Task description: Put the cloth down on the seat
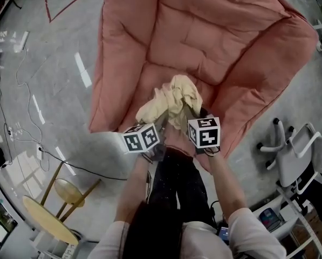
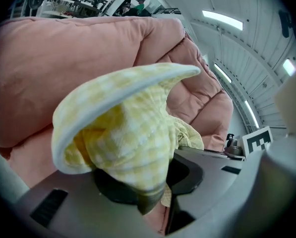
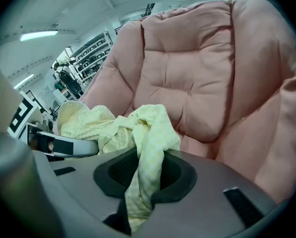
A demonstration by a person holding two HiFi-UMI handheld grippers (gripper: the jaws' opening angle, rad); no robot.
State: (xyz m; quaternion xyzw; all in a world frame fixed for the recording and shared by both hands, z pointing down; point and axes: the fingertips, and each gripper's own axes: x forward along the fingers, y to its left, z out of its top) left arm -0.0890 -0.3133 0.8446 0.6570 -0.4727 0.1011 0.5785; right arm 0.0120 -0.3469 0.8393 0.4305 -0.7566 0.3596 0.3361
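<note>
A pale yellow checked cloth [image 1: 171, 104] hangs bunched over the front of a big pink cushioned seat [image 1: 204, 42]. Both grippers hold it from the near side. My left gripper [image 1: 163, 122] is shut on the cloth's left part; in the left gripper view the cloth [image 2: 123, 133] bulges out of the jaws and hides the pads. My right gripper [image 1: 186, 112] is shut on the right part; in the right gripper view a strip of cloth [image 3: 148, 172] runs down between the jaws, and the left gripper's jaw [image 3: 63, 145] shows at the left. The pink seat [image 3: 197, 78] fills the background.
A small round wooden stool [image 1: 47, 217] stands on the grey floor at the lower left, with a black cable [image 1: 80, 166] running past it. Grey office chairs [image 1: 306, 155] stand at the right. The person's dark trousers [image 1: 174, 193] are directly below the grippers.
</note>
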